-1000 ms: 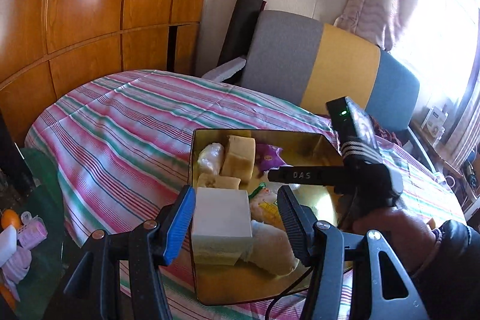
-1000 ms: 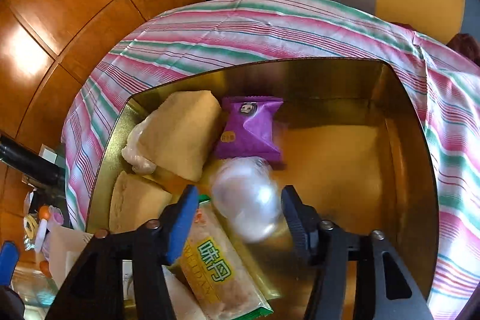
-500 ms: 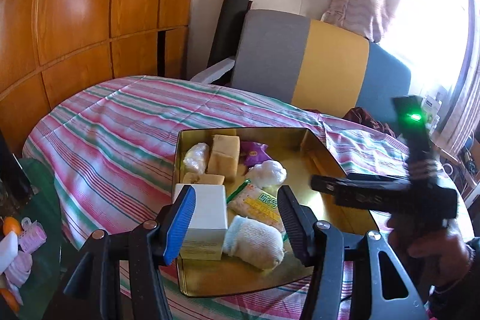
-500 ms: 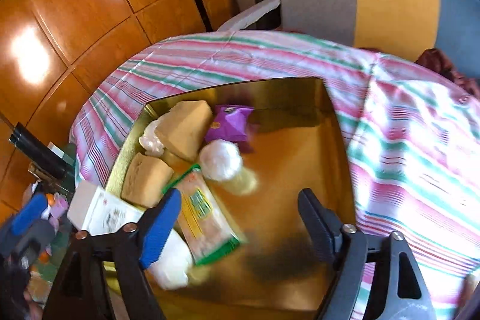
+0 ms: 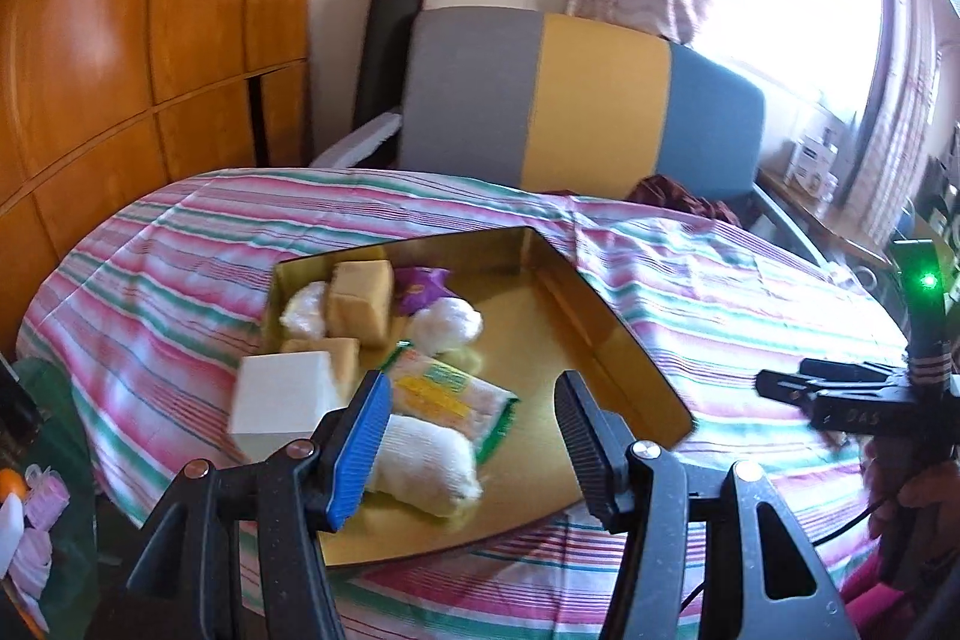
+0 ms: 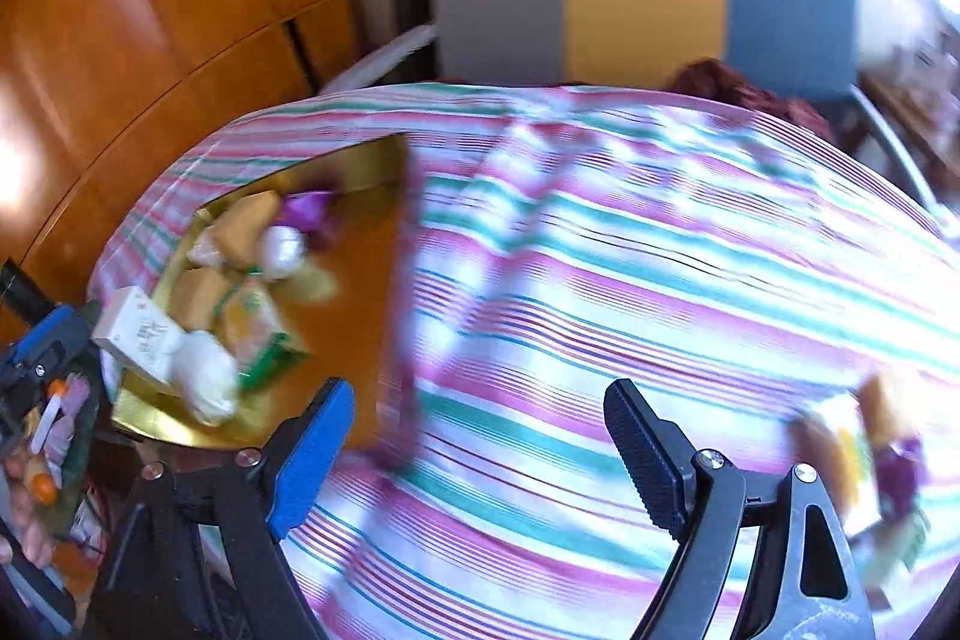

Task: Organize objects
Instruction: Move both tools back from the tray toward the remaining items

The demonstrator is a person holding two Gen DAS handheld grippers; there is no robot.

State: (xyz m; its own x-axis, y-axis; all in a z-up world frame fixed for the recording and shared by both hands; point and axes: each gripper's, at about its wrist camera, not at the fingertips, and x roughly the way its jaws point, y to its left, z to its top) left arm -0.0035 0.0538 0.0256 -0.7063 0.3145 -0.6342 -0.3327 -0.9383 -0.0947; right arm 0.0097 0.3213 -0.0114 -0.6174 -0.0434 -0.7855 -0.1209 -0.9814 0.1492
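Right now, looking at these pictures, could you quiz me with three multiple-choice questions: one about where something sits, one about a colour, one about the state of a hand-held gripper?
1. Where does the white box sit?
A. at the tin's near left corner
B. on the chair
C. on the bare cloth, far right

2. What colour is the small packet beside the tan blocks?
A. red
B. purple
C. black

3. How is the right hand-held gripper?
A. shut on the white ball
B. shut on the cloth
C. open, nothing between its jaws

Answers:
1 A: the box stands at the near left corner of the gold tin.
2 B: its wrapper is plainly purple.
3 C: its jaws have just been opening, and only the striped cloth shows in the gap.
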